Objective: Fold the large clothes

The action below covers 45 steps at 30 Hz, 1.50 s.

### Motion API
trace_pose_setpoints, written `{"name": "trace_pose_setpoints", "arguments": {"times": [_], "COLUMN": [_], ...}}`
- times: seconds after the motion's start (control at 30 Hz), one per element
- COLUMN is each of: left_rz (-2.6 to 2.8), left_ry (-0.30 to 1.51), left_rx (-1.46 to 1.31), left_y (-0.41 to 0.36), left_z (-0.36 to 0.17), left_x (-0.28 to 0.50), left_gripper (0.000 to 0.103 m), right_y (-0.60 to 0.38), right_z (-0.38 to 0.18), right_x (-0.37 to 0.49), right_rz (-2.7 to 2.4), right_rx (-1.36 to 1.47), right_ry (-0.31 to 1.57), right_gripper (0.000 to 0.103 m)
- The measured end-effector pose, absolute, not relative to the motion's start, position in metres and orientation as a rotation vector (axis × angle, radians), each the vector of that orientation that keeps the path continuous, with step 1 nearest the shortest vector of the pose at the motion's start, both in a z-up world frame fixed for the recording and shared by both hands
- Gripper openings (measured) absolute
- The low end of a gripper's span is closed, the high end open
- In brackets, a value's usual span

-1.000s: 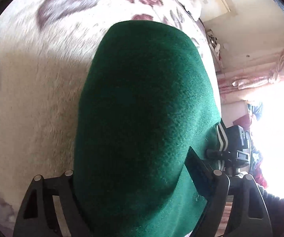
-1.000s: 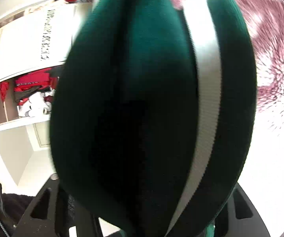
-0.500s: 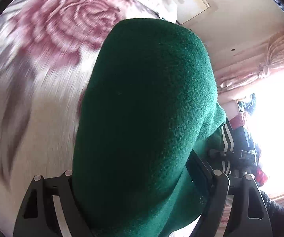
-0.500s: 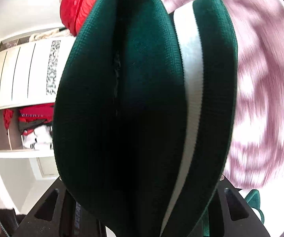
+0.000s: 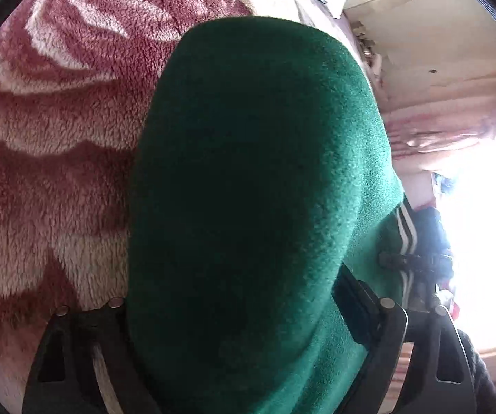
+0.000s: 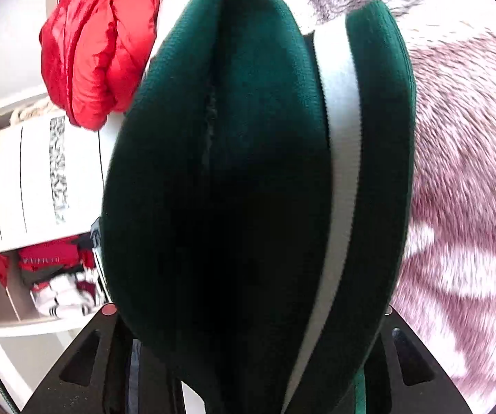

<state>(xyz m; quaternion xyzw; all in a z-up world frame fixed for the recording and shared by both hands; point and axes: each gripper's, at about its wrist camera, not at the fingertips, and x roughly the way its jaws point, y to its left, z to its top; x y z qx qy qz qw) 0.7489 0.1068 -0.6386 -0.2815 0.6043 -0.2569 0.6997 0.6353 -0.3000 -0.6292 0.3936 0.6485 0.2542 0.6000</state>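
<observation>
A dark green fleece garment [image 5: 254, 189] bulges out between the jaws of my left gripper [image 5: 248, 310], which is shut on it, and fills the middle of the left wrist view. My right gripper [image 6: 248, 314] is shut on the same green garment [image 6: 220, 207] at a ribbed edge with a white stripe [image 6: 341, 158]. Both hold it above a plush bed blanket with a pink rose pattern [image 5: 58, 138]. The fingertips of both grippers are hidden by the cloth. The other gripper [image 5: 417, 262] shows at the right in the left wrist view.
A red puffer jacket [image 6: 99, 45] lies at the far end of the bed. A white wardrobe [image 6: 30, 179] with an open shelf of red and white clothes stands on the left. A bright window with pink curtains [image 5: 455, 131] is on the right.
Both grippers have carried the green garment forward across the bed. The rose pattern now fills the left side and the red jacket has come closer.
</observation>
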Motion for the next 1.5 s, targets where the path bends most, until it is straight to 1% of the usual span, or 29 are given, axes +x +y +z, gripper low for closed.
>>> {"name": "trace_pose_setpoints", "arguments": {"times": [0.03,0.1,0.13,0.17,0.2,0.27,0.3,0.37,0.4,0.43,0.5,0.6,0.63,0.67,0.7,0.77,0.83,0.93,1.1,1.2,1.3,1.5], "left_rz": [-0.576,-0.556,-0.524,-0.482,-0.426,-0.302,-0.233,-0.122,-0.082,-0.055,-0.022,-0.004,0.007,0.008,0.001,0.005,0.005,-0.012,-0.012,-0.008,-0.007,-0.002], "left_ry": [1.346,1.35,1.344,1.327,1.307,1.274,1.244,1.203,1.19,1.184,1.154,1.112,1.106,1.093,1.076,1.052,1.024,0.991,0.925,0.899,0.864,0.807], "left_rx": [-0.625,-0.623,-0.607,-0.578,-0.516,-0.403,-0.328,-0.214,-0.155,-0.12,-0.064,-0.043,-0.041,-0.046,-0.054,-0.049,-0.048,-0.049,-0.024,-0.023,-0.026,-0.013], "left_y": [0.108,0.111,0.113,0.114,0.113,0.108,0.102,0.092,0.083,0.077,0.065,0.052,0.05,0.048,0.046,0.04,0.038,0.029,0.017,0.014,0.012,0.011], "left_z": [-0.636,-0.631,-0.625,-0.617,-0.606,-0.587,-0.572,-0.552,-0.541,-0.534,-0.513,-0.483,-0.473,-0.459,-0.445,-0.427,-0.4,-0.348,-0.262,-0.223,-0.181,-0.125], "left_x": [0.744,0.733,0.723,0.712,0.701,0.681,0.664,0.638,0.62,0.608,0.575,0.541,0.549,0.54,0.532,0.538,0.522,0.483,0.41,0.373,0.329,0.264], "left_gripper": [0.089,0.089,0.089,0.089,0.089,0.089,0.089,0.089,0.092,0.096,0.097,0.097,0.097,0.097,0.097,0.097,0.097,0.097,0.097,0.097,0.097,0.097], "right_y": [-0.304,-0.301,-0.301,-0.298,-0.295,-0.281,-0.267,-0.252,-0.245,-0.249,-0.222,-0.22,-0.205,-0.208,-0.205,-0.186,-0.184,-0.204,-0.21,-0.209,-0.207,-0.208], "right_z": [-0.632,-0.63,-0.625,-0.614,-0.603,-0.575,-0.568,-0.548,-0.541,-0.532,-0.515,-0.481,-0.473,-0.458,-0.441,-0.403,-0.365,-0.298,-0.183,-0.121,-0.069,0.02], "right_x": [0.641,0.638,0.635,0.628,0.622,0.599,0.6,0.589,0.575,0.566,0.537,0.476,0.469,0.45,0.43,0.408,0.371,0.317,0.23,0.176,0.127,0.04], "right_rz": [0.584,0.539,0.495,0.444,0.42,0.32,0.266,0.141,0.082,0.046,-0.043,-0.126,-0.146,-0.16,-0.181,-0.211,-0.237,-0.238,-0.25,-0.265,-0.265,-0.234], "right_rx": [0.919,0.874,0.836,0.767,0.71,0.537,0.465,0.282,0.2,0.153,0.059,0.012,0.004,-0.009,-0.024,-0.052,-0.083,-0.074,-0.05,-0.044,-0.043,-0.028], "right_ry": [1.519,1.552,1.557,1.561,1.543,1.491,1.473,1.436,1.415,1.396,1.371,1.321,1.303,1.285,1.259,1.201,1.144,1.084,0.989,0.939,0.886,0.809], "right_gripper": [0.049,0.064,0.07,0.08,0.084,0.086,0.089,0.091,0.094,0.095,0.096,0.096,0.096,0.097,0.097,0.097,0.097,0.097,0.097,0.097,0.097,0.097]}}
